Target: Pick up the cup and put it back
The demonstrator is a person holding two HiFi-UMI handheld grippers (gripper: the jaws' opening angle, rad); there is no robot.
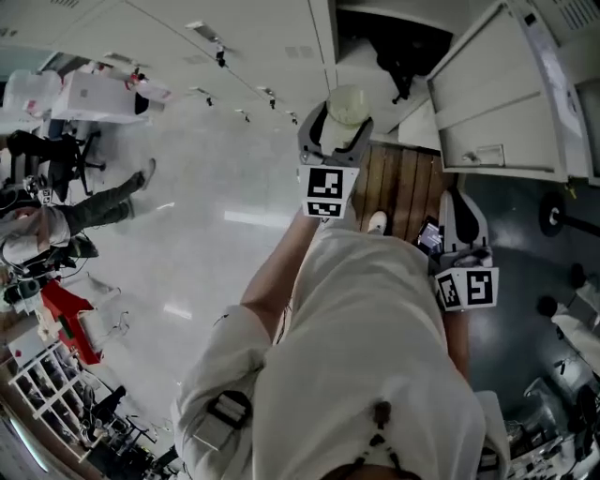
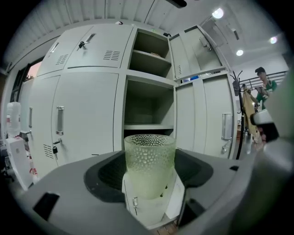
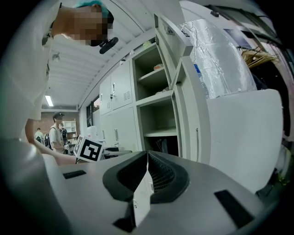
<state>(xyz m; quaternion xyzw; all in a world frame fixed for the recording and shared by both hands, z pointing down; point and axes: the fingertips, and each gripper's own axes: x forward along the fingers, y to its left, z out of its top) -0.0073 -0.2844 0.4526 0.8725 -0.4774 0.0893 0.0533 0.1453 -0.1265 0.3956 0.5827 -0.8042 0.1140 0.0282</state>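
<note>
Left gripper (image 2: 149, 173) first: jaws clamped on one cup (image 2: 149, 153), a pale green pebbled tumbler, upright, gripped on its lower half. I can't see the cup's base; it sinks behind the grey jaw housing and a white strip I can't identify. The cup is held in the air, touching no shelf, in front of the open locker column (image 2: 149, 98). From the head view only its rim and upper wall show above the gripper.

Right gripper (image 3: 147, 176): jaws pressed together with nothing between them. It sits lower and further right than the left one, near my hip. The head view does not let me make out its jaw tips.

Marker cubes: I count two, one per gripper, left cube (image 1: 324, 192) and right cube (image 1: 467, 288). My white shirt (image 1: 375, 366) fills the near half of the head view and hides most of the right arm.

Further out, grey lockers (image 2: 87, 96) stand on the far side. The open column shows three stacked bays. The top bay holds something small I can't make out, and the lowest is partly hidden behind the cup. One door (image 1: 497, 103) hangs open at right. A wooden floor strip (image 1: 398, 187) lies below the grippers.

Ceiling lights (image 2: 218, 13): three in the left gripper view. One bystander (image 2: 262, 87) stands far right, cut off by the gripper body. Another person (image 1: 94, 208) shows at far left in the head view, only partly visible.
</note>
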